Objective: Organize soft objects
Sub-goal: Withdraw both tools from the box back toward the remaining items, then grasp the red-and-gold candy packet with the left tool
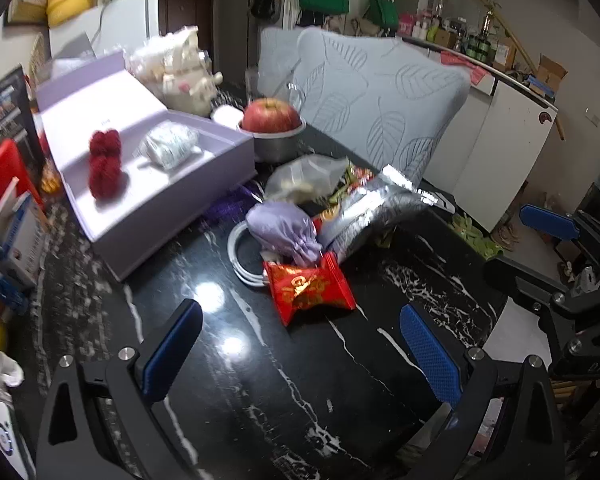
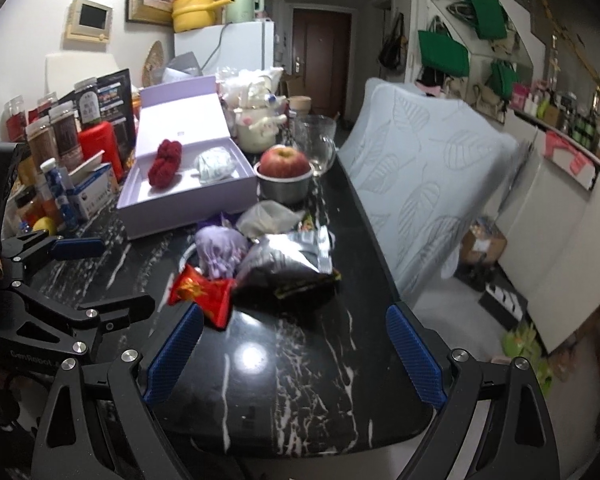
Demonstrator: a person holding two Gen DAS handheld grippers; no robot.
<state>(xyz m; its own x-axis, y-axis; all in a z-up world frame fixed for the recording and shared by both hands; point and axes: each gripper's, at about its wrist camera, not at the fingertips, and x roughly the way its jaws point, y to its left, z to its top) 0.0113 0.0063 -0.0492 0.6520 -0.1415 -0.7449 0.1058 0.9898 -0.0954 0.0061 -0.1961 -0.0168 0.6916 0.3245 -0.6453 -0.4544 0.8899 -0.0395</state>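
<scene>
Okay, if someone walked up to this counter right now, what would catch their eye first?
Probably the open lilac box at the back left of the black marble counter, with a red knitted bundle and a pale rolled cloth inside. Next, the red apple in a metal bowl beside it, and the red snack packet nearest both open grippers.

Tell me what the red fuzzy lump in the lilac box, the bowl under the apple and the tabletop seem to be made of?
Red lump: looks like knitted or plush yarn, matte and nubbly. Bowl under the apple: probably steel, with a dull grey metallic sheen. Tabletop: polished black stone or a stone-look slab, white veins and mirror-like light spots. Lilac box: likely matte cardboard.
</scene>
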